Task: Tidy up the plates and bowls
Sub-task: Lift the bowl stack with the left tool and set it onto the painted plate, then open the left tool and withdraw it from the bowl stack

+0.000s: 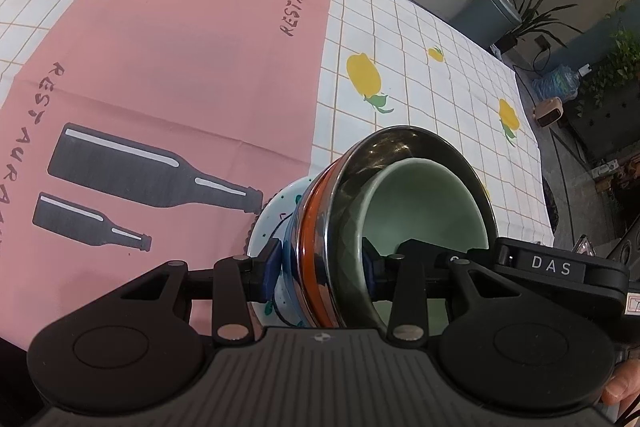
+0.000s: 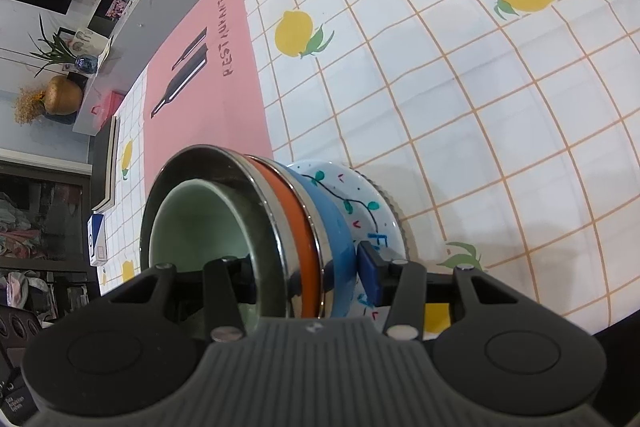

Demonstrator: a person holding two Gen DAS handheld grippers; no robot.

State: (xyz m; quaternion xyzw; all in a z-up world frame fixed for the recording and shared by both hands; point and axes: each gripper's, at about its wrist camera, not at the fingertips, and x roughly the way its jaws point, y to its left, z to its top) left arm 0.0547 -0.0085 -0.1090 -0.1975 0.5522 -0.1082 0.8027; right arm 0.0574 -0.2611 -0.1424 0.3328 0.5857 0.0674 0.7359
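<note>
Bowls nested, green bowl inside steel one, both hand-held grippers clamped on the stack

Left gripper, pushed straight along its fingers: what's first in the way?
The bowl stack that the left gripper already grips fills the line. Beyond that, probably the tablecloth, though depth is unclear.
</note>
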